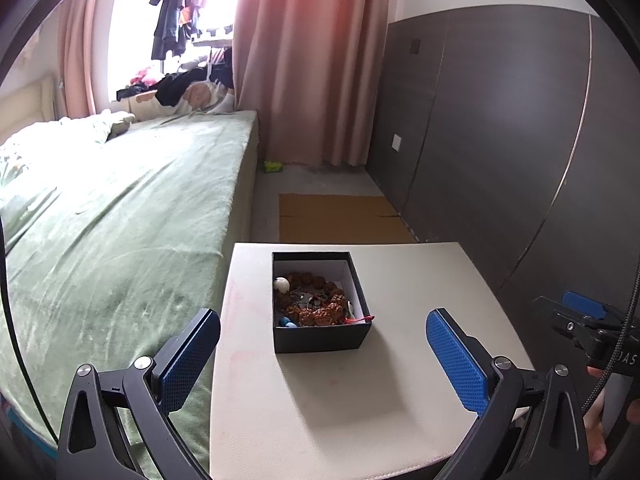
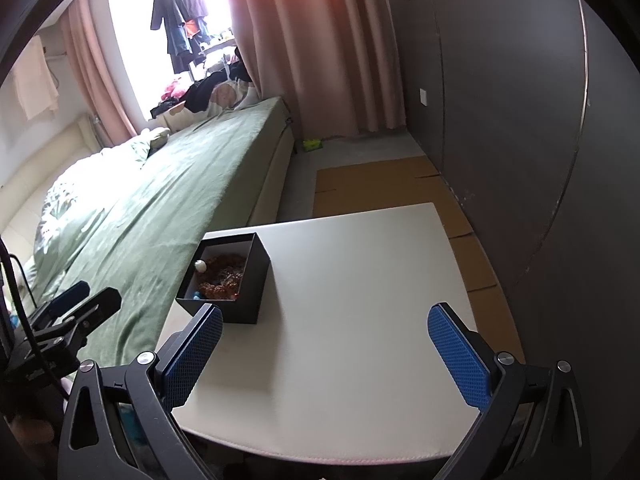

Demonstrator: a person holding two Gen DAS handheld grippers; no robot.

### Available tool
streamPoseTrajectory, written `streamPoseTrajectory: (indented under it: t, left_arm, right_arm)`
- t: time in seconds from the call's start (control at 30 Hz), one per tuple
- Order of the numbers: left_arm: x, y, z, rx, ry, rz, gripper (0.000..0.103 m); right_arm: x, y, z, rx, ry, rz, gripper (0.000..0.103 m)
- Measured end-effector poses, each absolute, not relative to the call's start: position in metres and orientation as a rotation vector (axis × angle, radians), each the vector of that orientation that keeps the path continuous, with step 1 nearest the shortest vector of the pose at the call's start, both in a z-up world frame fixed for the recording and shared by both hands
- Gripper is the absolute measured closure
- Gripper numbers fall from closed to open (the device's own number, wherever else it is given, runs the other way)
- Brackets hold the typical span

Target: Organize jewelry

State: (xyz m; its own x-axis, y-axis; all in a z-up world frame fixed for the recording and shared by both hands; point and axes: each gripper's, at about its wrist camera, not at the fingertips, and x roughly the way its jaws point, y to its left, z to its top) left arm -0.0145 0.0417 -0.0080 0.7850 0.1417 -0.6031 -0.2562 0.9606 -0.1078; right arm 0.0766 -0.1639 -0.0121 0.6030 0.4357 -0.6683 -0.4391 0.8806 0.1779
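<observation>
both wrist cameras are looking forward from just above the white table (image 1: 320,400), sharing the black box (image 1: 320,336) and bed (image 1: 120,208).

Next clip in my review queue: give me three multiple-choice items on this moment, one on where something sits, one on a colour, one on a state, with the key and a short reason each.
1. Where does the black box stand?
A. on the white table
B. on the bed
C. on the floor

2. What colour are the pads of the left gripper?
A. red
B. blue
C. yellow

3. How is the box?
A. lidded
B. tipped over
C. open, with jewelry inside

Key:
1. A, the box rests upright on the tabletop beside the green bed.
2. B, both pads show a blue textured face.
3. C, brown beads and a white bead are visible through the open top; the right gripper is also open and holds nothing.
</observation>
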Motion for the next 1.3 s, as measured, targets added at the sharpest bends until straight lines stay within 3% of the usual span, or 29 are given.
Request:
streamPoseTrajectory:
  t: [1.3]
  left_arm:
    - [-0.0112,0.0415,-0.0137,-0.182,0.642,0.217,0.000]
  right_arm:
    - [0.0831,-0.1666,-0.0192,0.040,0.776,0.507,0.000]
